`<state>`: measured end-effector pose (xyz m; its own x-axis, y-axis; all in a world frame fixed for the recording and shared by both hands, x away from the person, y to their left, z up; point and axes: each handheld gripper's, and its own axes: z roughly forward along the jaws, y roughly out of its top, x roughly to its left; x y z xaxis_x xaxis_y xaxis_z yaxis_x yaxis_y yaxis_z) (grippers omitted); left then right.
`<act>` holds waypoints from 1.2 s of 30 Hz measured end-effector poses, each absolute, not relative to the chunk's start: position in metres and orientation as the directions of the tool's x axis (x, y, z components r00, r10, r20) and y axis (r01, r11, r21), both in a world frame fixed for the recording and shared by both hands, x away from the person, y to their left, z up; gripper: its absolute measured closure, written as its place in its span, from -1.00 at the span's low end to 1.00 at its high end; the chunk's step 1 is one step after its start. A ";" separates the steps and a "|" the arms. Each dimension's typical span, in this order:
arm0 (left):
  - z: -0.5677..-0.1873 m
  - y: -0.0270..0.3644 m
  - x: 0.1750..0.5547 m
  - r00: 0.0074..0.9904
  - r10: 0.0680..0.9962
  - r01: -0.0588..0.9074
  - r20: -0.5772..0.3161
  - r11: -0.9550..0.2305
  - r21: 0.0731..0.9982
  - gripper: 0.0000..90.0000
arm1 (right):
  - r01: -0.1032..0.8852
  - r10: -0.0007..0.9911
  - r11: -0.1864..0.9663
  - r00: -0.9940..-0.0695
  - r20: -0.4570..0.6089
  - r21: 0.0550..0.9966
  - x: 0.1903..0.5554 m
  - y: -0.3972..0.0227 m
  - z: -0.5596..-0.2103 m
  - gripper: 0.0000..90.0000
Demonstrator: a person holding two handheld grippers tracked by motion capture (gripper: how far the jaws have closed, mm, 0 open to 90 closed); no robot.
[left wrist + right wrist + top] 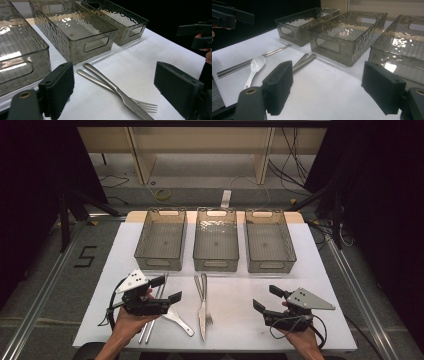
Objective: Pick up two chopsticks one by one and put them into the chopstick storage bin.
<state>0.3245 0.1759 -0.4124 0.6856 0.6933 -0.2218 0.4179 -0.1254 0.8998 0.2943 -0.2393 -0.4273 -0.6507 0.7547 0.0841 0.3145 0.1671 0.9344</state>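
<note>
In the high view the left gripper (161, 289) hovers at the lower left of the frame, its fingers spread and pinching nothing, above the chopsticks (151, 316) and the spoon (178, 320) lying on the white bench (235, 285); the right gripper (266, 299) sits at the lower right, fingers likewise spread and empty; the knife (202, 312) and fork (205, 306) lie crossed at lower centre between the two grippers, untouched; three clear bins (216, 241) stand in a row across the middle of the frame, beyond the cutlery.
</note>
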 end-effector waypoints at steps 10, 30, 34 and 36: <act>-0.411 0.177 0.326 0.673 0.709 0.429 -0.211 -0.141 0.892 -0.65 | 0.322 0.757 0.183 -0.649 0.076 0.929 0.295 -0.238 -0.428 -0.43; -0.388 0.180 0.373 0.550 0.816 0.654 -0.179 -0.288 0.699 -0.63 | 0.379 0.769 0.189 -0.631 0.103 0.906 0.299 -0.242 -0.427 -0.49; -0.396 0.182 0.375 0.518 0.826 0.693 -0.221 -0.254 0.674 -0.62 | 0.386 0.758 0.205 -0.644 0.103 0.899 0.299 -0.240 -0.427 -0.49; -0.402 0.181 0.375 0.516 0.836 0.702 -0.187 -0.288 0.652 -0.62 | 0.385 0.758 0.213 -0.645 0.097 0.898 0.298 -0.239 -0.426 -0.49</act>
